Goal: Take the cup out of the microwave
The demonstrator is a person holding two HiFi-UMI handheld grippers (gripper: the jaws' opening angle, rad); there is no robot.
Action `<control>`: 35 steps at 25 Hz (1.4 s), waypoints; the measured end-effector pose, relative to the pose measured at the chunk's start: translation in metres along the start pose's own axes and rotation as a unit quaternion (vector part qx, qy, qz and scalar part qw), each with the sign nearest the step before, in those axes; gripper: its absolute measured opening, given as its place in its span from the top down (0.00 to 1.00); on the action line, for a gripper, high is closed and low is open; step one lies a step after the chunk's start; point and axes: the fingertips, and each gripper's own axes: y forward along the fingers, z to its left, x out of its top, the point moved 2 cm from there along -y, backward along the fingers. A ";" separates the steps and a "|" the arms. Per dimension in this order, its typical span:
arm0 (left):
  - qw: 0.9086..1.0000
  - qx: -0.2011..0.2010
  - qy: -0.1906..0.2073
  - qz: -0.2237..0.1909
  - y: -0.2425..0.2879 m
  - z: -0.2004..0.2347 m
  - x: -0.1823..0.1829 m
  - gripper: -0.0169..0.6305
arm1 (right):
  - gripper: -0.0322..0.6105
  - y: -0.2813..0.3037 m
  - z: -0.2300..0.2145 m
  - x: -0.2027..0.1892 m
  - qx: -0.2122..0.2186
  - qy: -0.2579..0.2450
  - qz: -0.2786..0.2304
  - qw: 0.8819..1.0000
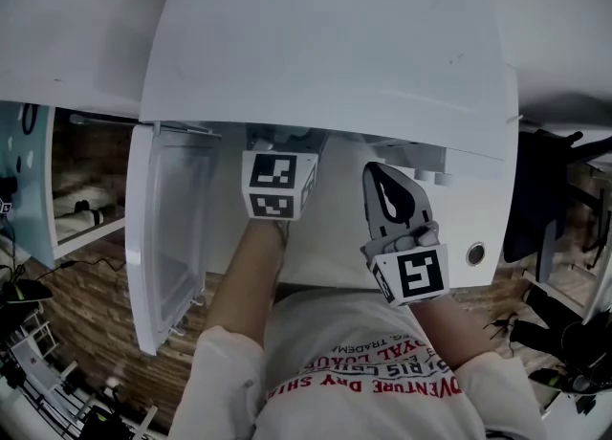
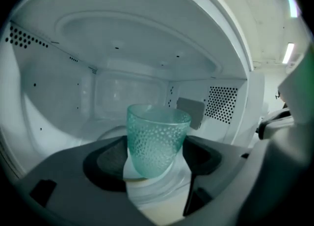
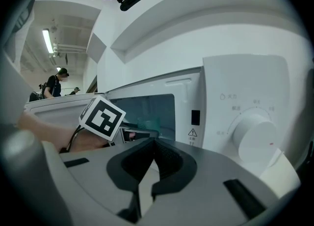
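Two grippers: left gripper (image 2: 156, 158), jaws spread, straddles upright cup (image 2: 157, 136) inside microwave (image 2: 59, 72); right gripper (image 3: 152, 171), jaws pressed together, hangs outside.

teal dimpled glass cup (image 2: 158, 139) upright inside open microwave (image 2: 137, 33).

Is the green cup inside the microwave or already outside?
Inside. The cup stands upright on the turntable, with the microwave cavity walls around it.
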 end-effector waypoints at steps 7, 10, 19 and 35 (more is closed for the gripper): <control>1.000 -0.007 -0.004 0.003 -0.018 -0.006 -0.005 0.44 | 0.93 -0.008 0.003 -0.001 -0.002 0.001 0.000 1.000; 1.000 -0.009 -0.019 -0.004 -0.034 -0.010 -0.006 0.44 | 0.93 -0.013 0.006 0.000 -0.004 -0.002 -0.003 1.000; 1.000 -0.023 -0.013 -0.011 -0.092 -0.031 -0.016 0.45 | 0.93 -0.035 0.026 0.007 -0.011 -0.009 -0.017 1.000; 0.992 -0.040 0.032 -0.114 -0.221 -0.069 0.064 0.45 | 0.93 -0.093 0.056 0.057 -0.042 -0.027 -0.082 0.995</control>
